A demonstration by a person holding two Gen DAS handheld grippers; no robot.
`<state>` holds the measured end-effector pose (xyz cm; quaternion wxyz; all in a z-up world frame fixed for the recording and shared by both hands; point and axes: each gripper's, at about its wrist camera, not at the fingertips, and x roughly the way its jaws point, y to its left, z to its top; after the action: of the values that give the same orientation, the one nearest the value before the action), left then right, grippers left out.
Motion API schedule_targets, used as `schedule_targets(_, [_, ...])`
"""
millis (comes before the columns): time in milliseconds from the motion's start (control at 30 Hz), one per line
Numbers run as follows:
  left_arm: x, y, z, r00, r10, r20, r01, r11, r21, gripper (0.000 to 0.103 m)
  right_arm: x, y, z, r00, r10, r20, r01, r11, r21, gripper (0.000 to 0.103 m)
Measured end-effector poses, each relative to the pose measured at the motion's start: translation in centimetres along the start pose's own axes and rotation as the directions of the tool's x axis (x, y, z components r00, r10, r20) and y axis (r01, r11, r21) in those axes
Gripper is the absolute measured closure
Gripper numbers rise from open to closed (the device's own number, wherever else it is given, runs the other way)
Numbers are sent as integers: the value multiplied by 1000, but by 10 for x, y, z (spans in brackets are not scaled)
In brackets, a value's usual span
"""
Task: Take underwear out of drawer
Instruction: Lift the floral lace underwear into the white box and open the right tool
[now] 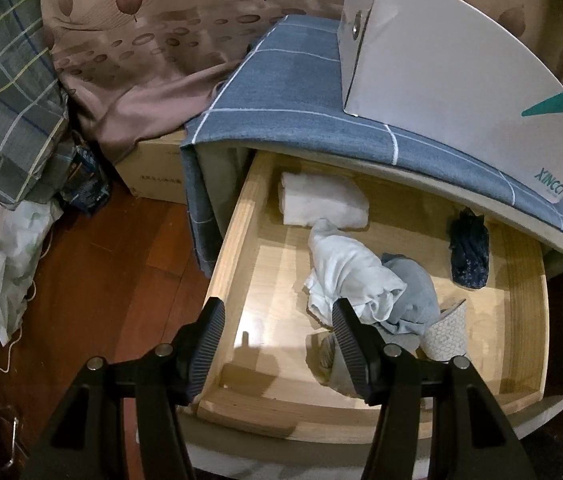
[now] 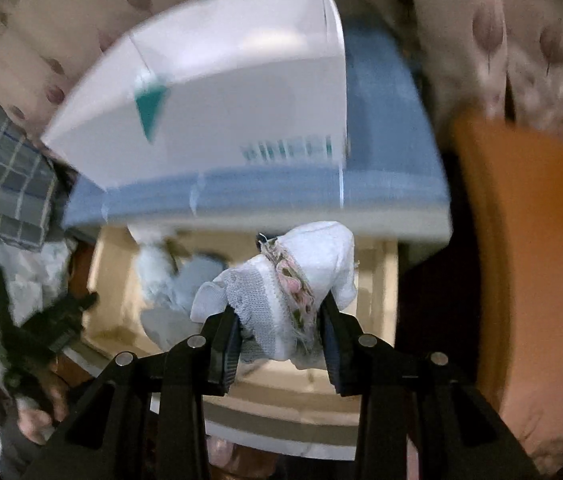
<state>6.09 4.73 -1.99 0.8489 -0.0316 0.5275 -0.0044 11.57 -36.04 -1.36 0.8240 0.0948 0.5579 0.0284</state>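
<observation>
Left wrist view looks down into the open wooden drawer [image 1: 381, 404], which stands pulled out from under a cabinet top draped with a blue checked cloth [image 1: 281, 120]. The left gripper [image 1: 277, 344] hangs over the drawer's front left corner with its jaws spread wide and nothing between them; one ribbed finger sits over the drawer's left wall, the other over the heap of clothing. Inside the drawer lie a folded white cloth [image 1: 321, 202] near the back, a crumpled white garment [image 1: 345, 276] with a pale blue garment [image 1: 413, 292] touching it in the middle, and a dark blue patterned piece [image 1: 469, 252] toward the right. A white box [image 1: 461, 92] with a teal mark stands on the cloth-covered top.

Right wrist view (heavily blurred) shows the right gripper [image 2: 281, 340] clamped on a piece of white underwear [image 2: 281, 284], a knit garment with a pink floral trim running down its middle. The underwear hangs bunched between the two pads, above the drawer [image 2: 301, 392] and clear of the other clothes lying in it. At the far right edge of the left wrist view, a pale blurred shape may be that same garment, though it cannot be told for certain.
</observation>
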Motion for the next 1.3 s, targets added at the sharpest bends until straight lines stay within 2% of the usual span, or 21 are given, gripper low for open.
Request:
schedule_targets(233, [0,1,0,1000,3,3,-3,1000,-1,46,-62,20,56,988,8,155,-5,1000,-23,70])
schedule_targets(433, [1,8,0,1000,25,2,-24,1000,-19,46,-73,42,101,974,6,225,-1,1000,-19,70])
schedule_targets(600, [2,12,0,999,41,-5,-41,999,-26,46,-58,61,124,977,-36,209,46,998,-42,70])
schedule_targets(967, [4,17,-1,998,59,-16,-60,997,-45,46,-7,74,145,987,-88,133,95,994,-45,68])
schedule_targets(1300, [6,20,0,997,69,-25,-70,996,-53,46,13,79,147,991,-93,95,98,994,-44,59])
